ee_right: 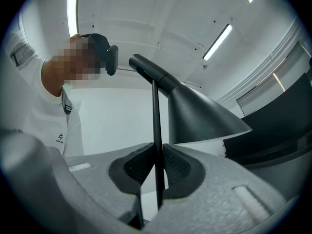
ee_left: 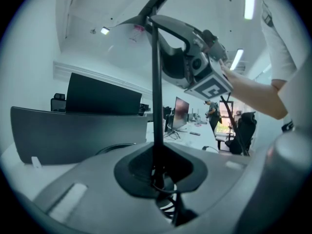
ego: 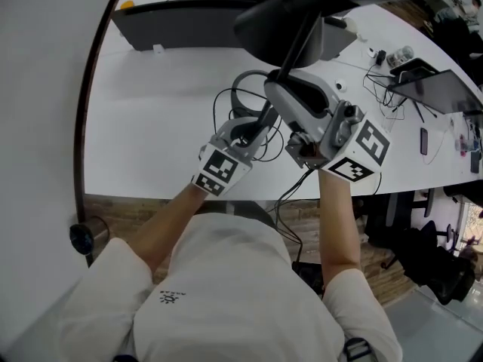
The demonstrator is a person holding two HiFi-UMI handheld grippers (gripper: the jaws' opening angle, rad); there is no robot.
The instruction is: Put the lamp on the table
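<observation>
A black lamp with a cone shade (ego: 290,13) and a thin stem (ego: 298,44) is held over the white table (ego: 151,127), and both grippers grip the stem. My right gripper (ego: 281,81) is shut on the stem (ee_right: 156,130) higher up, just below the shade (ee_right: 200,116). My left gripper (ego: 260,123) is shut on the stem (ee_left: 156,106) lower down. From there the right gripper (ee_left: 195,62) shows above, under the shade (ee_left: 129,43). The lamp's black cable (ego: 238,100) loops over the table beneath. Its base is hidden.
A dark grey divider panel (ego: 181,25) stands at the table's far edge. To the right lie a dark laptop (ego: 438,89), a phone (ego: 423,140) and small items with cables. A black office chair (ego: 438,266) stands on the floor at the right.
</observation>
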